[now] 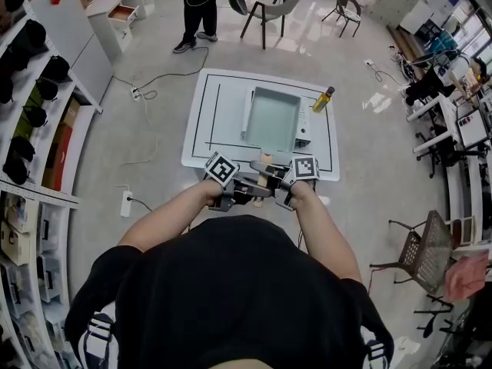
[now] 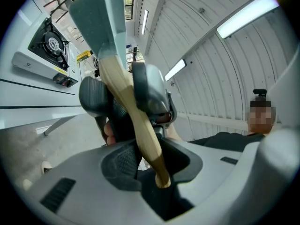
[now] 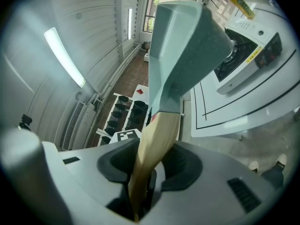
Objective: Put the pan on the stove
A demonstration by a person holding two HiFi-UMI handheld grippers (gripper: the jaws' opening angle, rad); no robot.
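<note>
A rectangular grey-green pan (image 1: 273, 119) with a wooden handle (image 1: 265, 162) hangs over the white table (image 1: 201, 121), covering most of the gas stove (image 1: 303, 138). Both grippers meet on the handle at the table's near edge. My left gripper (image 1: 252, 191) is shut on the handle's tip (image 2: 157, 165); its view looks up the handle to the pan (image 2: 101, 18), with the stove (image 2: 49, 43) at the left. My right gripper (image 1: 269, 177) is shut on the handle (image 3: 154, 144) closer to the pan (image 3: 187, 46). The stove burner (image 3: 239, 48) shows beside the pan.
A yellow bottle (image 1: 324, 98) lies on the table to the right of the stove. A person (image 1: 198, 6) and a chair (image 1: 269, 10) stand beyond the table. Shelves (image 1: 31, 91) line the left wall, a power strip (image 1: 127, 203) lies on the floor, and a mesh chair (image 1: 423, 252) stands at the right.
</note>
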